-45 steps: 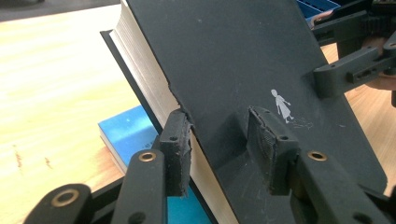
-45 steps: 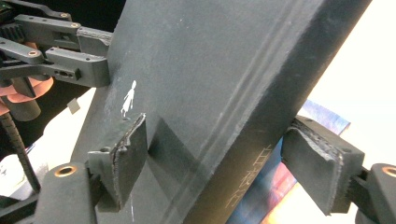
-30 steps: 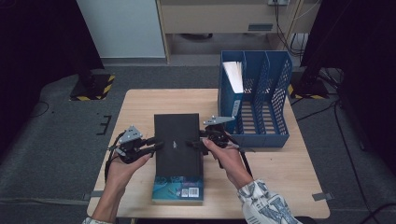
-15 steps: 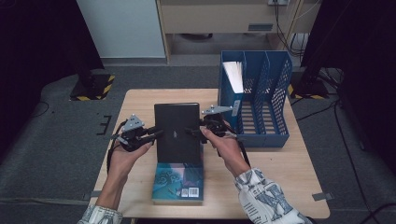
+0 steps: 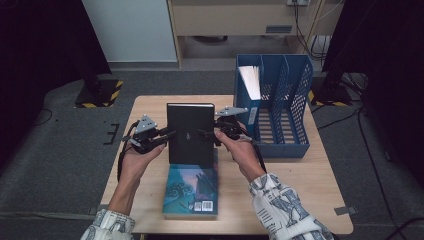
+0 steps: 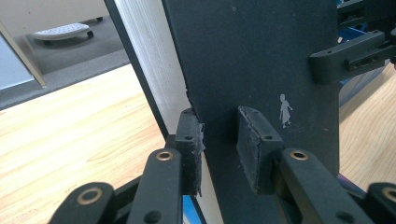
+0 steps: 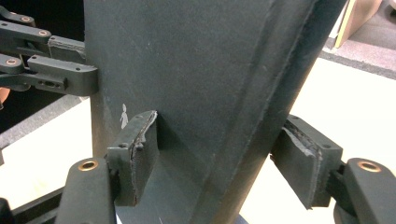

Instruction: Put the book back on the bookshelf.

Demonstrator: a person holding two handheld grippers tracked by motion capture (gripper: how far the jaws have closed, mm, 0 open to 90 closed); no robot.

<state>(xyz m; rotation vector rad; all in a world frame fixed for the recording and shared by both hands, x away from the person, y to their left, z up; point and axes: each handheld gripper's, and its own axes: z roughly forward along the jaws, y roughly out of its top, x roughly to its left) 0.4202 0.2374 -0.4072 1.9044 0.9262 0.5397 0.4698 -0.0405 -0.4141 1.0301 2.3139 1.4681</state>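
1. Since a second ago the black book (image 5: 190, 134) has come up from lying flat over the other volume to standing upright above the table (image 5: 310, 185), both hands having lifted it.
2. Nearest me, the blue-green illustrated book (image 5: 192, 190) lies flat at the table's near edge, barcode toward the person.
3. Just beyond it the black book is held upright, cover facing the person: matte, dark, with a tiny pale figure printed on the cover and white page edges on its left side.
4. The left gripper (image 5: 161, 137) has been closing and now pinches the front cover's edge (image 6: 219, 135).
5. The right gripper (image 5: 207, 134) straddles the spine; its jaws have been closing, one pad (image 7: 135, 154) pressed on the cover, the other close beside the back.
6. Farther right stands the blue file rack (image 5: 280, 107), holding white papers (image 5: 250, 80).
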